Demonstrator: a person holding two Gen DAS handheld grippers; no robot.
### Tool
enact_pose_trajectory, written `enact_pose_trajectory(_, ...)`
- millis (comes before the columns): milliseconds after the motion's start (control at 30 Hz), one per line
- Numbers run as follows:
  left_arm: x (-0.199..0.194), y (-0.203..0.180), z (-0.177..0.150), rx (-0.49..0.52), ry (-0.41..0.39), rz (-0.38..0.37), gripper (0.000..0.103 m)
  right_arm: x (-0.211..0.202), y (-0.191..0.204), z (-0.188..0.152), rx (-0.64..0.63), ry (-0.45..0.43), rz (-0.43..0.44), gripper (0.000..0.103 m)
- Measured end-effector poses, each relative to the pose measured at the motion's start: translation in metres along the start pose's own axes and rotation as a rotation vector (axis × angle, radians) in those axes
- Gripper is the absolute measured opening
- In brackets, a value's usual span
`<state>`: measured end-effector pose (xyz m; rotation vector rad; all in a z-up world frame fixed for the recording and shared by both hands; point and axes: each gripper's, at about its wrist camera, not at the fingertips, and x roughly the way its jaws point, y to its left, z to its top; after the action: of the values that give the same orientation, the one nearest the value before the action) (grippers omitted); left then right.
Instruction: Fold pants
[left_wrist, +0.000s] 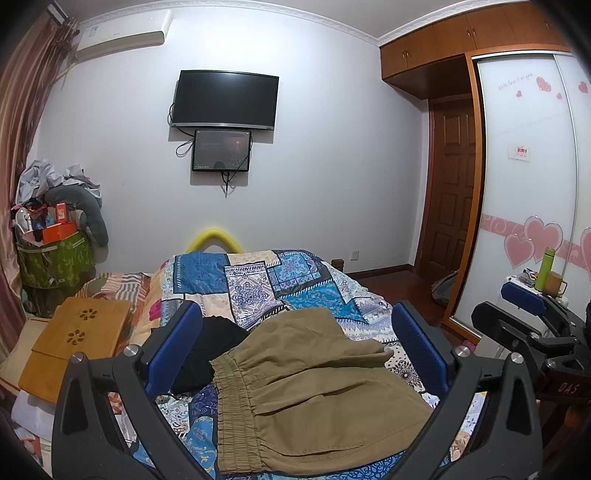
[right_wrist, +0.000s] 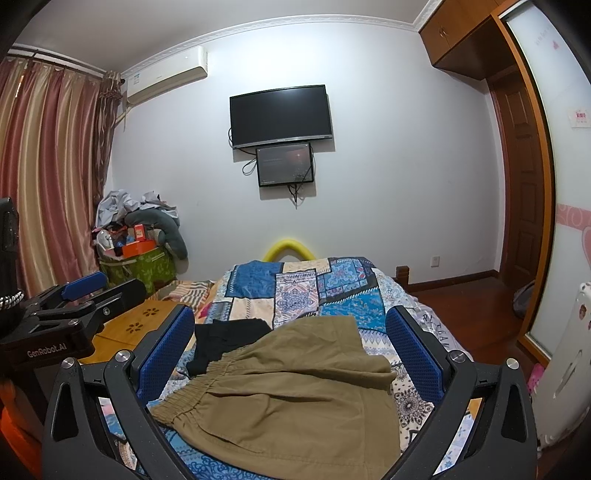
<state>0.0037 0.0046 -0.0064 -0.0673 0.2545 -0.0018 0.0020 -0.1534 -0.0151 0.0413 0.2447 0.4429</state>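
Observation:
Khaki pants (left_wrist: 310, 391) with an elastic waistband lie spread on the patchwork bedspread (left_wrist: 258, 280), waistband toward the left. They also show in the right wrist view (right_wrist: 295, 391). My left gripper (left_wrist: 295, 332) is open and empty, held above the pants with its blue pads either side of them. My right gripper (right_wrist: 291, 332) is open and empty too, above the pants. Each gripper shows at the edge of the other's view: the right one (left_wrist: 532, 306) and the left one (right_wrist: 92, 291).
A black garment (left_wrist: 214, 350) lies on the bed left of the pants, seen also in the right wrist view (right_wrist: 225, 339). A wooden lap tray (left_wrist: 74, 339) sits at the bed's left. A wardrobe (left_wrist: 528, 177) stands right. A cluttered green bin (left_wrist: 55, 258) stands far left.

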Motion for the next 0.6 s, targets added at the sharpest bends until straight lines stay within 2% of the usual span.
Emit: enact_pose_trajectory(600,0.0014,0.0007,0.0013,0.000,0.009,0.003,0.103,0.0016,-0.0027,0.0038,0.004,0.009,-0.003,0.103)
